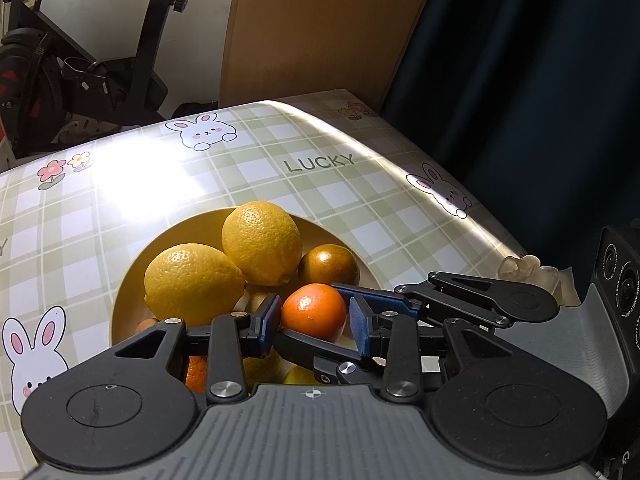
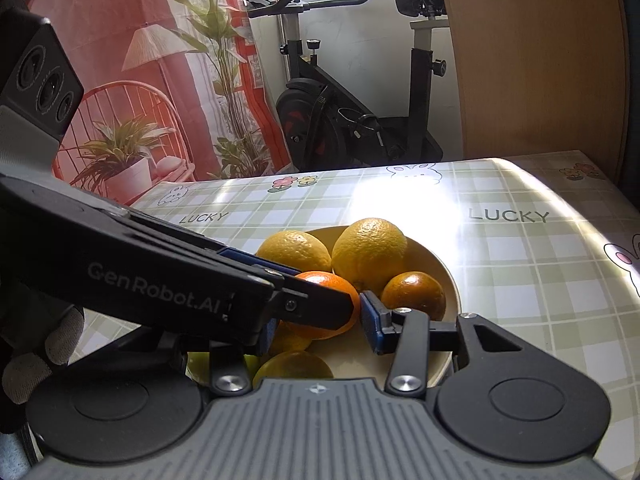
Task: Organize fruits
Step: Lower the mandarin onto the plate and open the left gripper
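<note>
A yellow bowl (image 1: 132, 276) on the checked tablecloth holds two big yellow citrus fruits (image 1: 262, 242), a dark orange-brown fruit (image 1: 328, 266) and several smaller fruits. A bright orange mandarin (image 1: 314, 310) sits between the blue pads of both grippers. My left gripper (image 1: 314, 322) has its jaws spread around it, with a small gap on the right side. My right gripper (image 2: 316, 320) reaches in from the right and brackets the same mandarin (image 2: 328, 286); its left finger is hidden behind the left gripper's body. The bowl (image 2: 444, 276) shows in the right wrist view.
An exercise bike (image 2: 352, 120) stands beyond the table's far edge. A wooden panel (image 2: 536, 60) and a dark curtain (image 1: 520, 60) stand at the far right. The table's right edge (image 1: 480, 216) is close to the bowl. A crumpled clear wrapper (image 1: 528, 270) lies near that edge.
</note>
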Demonstrator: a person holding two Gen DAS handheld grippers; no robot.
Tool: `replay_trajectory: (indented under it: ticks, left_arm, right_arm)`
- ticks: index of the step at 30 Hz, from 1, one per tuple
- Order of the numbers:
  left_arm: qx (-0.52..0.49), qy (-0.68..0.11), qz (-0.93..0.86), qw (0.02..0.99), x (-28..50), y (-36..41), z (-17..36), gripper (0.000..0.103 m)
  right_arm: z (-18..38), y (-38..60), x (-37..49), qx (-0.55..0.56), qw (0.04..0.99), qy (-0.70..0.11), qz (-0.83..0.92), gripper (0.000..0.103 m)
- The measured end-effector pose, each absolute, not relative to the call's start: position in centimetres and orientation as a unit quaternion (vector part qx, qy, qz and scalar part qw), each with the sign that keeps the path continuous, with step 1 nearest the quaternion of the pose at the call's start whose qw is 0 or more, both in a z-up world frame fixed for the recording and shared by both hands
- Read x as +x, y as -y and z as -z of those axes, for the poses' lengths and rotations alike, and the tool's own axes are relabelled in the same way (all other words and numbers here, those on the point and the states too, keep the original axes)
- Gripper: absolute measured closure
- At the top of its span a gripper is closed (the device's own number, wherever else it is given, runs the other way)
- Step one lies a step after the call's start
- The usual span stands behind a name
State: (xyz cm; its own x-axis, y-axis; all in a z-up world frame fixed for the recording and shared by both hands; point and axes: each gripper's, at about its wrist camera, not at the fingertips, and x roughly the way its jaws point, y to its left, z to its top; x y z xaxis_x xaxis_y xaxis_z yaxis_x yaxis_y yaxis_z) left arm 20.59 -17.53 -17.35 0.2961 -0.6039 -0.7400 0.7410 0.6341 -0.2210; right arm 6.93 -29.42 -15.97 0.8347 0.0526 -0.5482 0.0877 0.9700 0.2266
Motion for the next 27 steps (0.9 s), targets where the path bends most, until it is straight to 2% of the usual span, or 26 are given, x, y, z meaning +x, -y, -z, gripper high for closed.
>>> replay_trajectory:
  ticks: [15,18,21,23,27]
  left_arm:
    - [0.081,-0.423,0.413,0.802,20.9,17.8,17.7,0.06]
    - [0.078,-0.417,0.406,0.81,20.7,17.2,17.1,0.051]
    - [0.063,-0.407,0.404,0.817,20.4,15.9,16.2,0.049]
    - [0.05,-0.396,0.402,0.824,20.2,14.8,15.4,0.041]
    - [0.026,-0.37,0.377,0.849,19.9,12.5,13.6,0.025]
  right_arm:
    - [16.8,30.0,7.3,0.14,0.944,-0.299,0.015,0.054]
    - [16.6,29.9,7.4,0.136,0.944,-0.299,0.017,0.053]
    - [16.4,29.8,7.4,0.131,0.945,-0.3,0.022,0.053]
    - [16.2,29.7,7.3,0.128,0.945,-0.299,0.022,0.053]
    - [15.5,29.3,7.0,0.12,0.947,-0.296,0.024,0.038]
